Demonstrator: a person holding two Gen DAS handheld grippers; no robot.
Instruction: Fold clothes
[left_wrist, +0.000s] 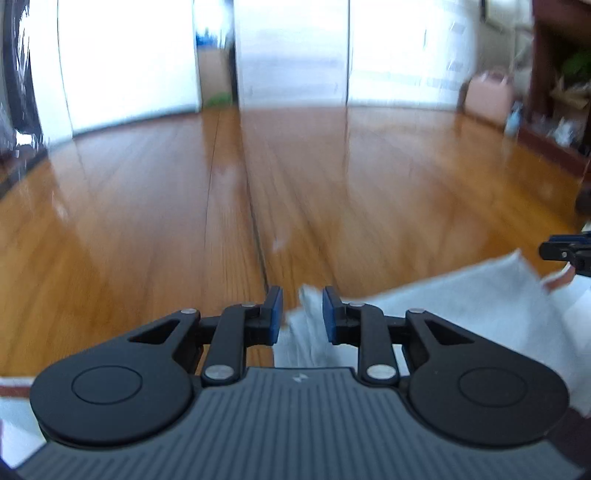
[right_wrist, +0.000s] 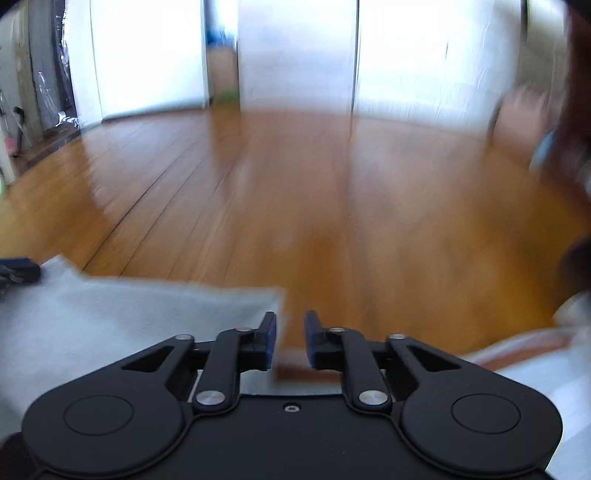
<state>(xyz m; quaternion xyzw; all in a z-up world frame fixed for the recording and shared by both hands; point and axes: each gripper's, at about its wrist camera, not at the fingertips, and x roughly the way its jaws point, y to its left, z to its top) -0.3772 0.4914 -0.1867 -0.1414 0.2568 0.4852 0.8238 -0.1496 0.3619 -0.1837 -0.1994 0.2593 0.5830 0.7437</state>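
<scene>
White cloth (left_wrist: 461, 302) lies low in both views, over the wood floor (left_wrist: 184, 206). Left gripper (left_wrist: 302, 314) is spread around a corner. Right gripper (right_wrist: 290, 341) is spread beside the edge. Squeeze both corners together, then lift evenly.

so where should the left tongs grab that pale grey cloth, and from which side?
Take the pale grey cloth at its near-left corner tip, which pokes up between the open left tongs. Come straight forward along the fingers: the tip already stands in the gap, so closing there should pinch it. Motion blur hides how many layers it has.
</scene>
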